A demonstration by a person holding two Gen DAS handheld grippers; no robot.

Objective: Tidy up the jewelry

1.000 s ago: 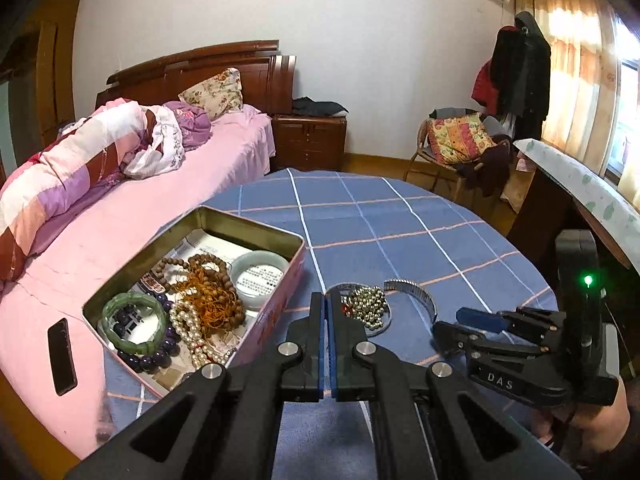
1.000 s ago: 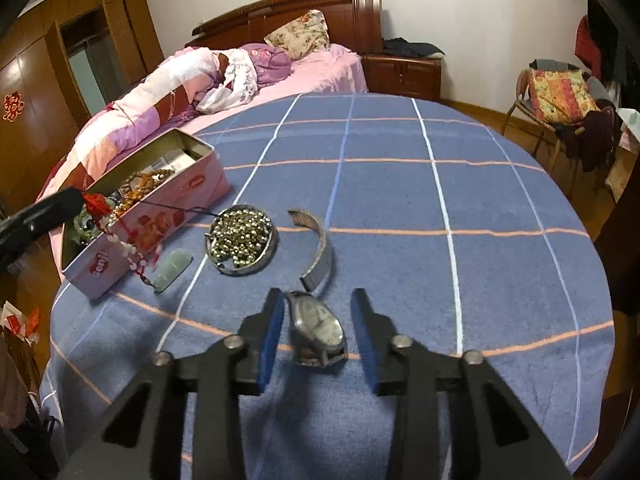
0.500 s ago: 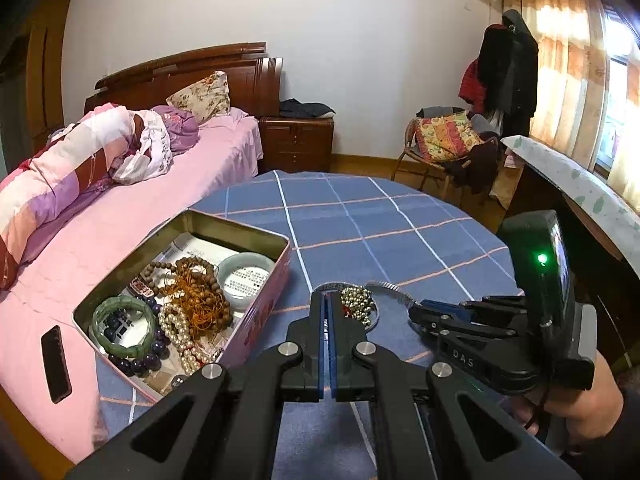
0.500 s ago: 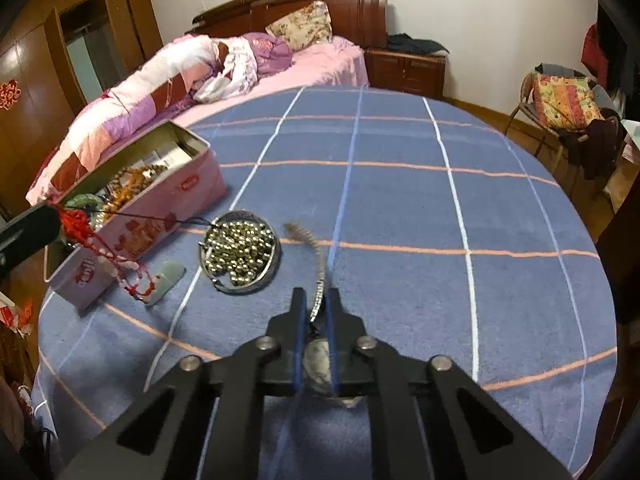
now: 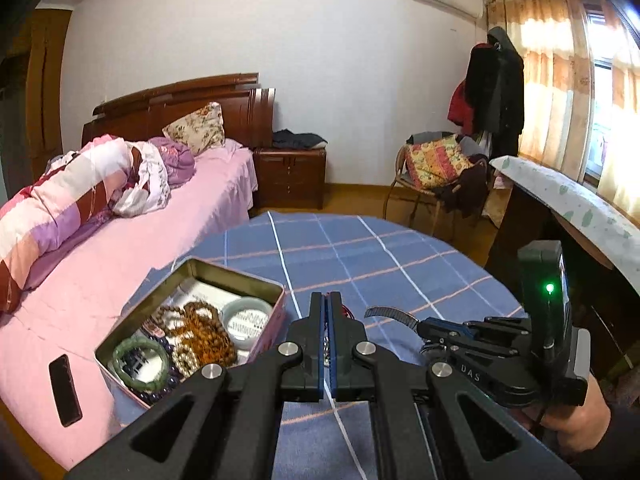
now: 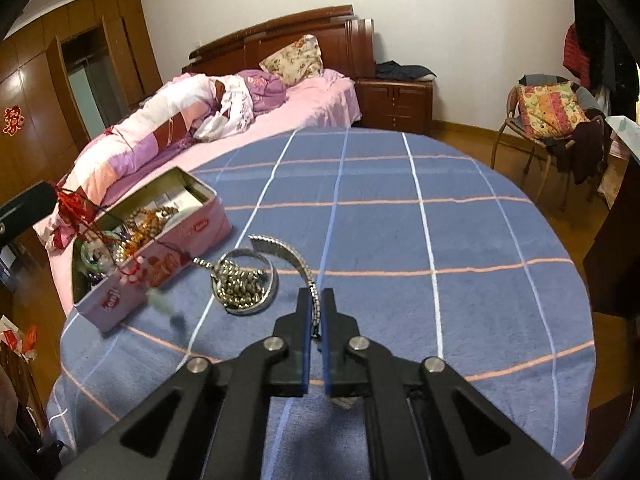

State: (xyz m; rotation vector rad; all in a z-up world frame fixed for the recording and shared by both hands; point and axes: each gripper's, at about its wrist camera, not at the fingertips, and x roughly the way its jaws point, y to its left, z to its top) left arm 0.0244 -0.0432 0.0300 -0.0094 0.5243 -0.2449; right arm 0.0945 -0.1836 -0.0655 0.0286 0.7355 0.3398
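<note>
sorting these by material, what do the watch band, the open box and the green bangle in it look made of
Watch band: metal, it seems; silvery, ribbed links with a dull shine.
Open box: probably tin; thin brassy bare walls inside, pink printed outside.
Green bangle: jade-like stone or glass; smooth, glossy, mottled green. Which of the two can't be told.

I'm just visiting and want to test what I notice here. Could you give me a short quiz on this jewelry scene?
1. True or false: the tin box has its lid on.
2. What does the right gripper hold? A) jade bangle B) metal watch C) phone
3. Name what fills the metal ring beside the box.

Key: 1 false, the box is open. 2 B, shut on the watch. 3 small golden beads.
</note>
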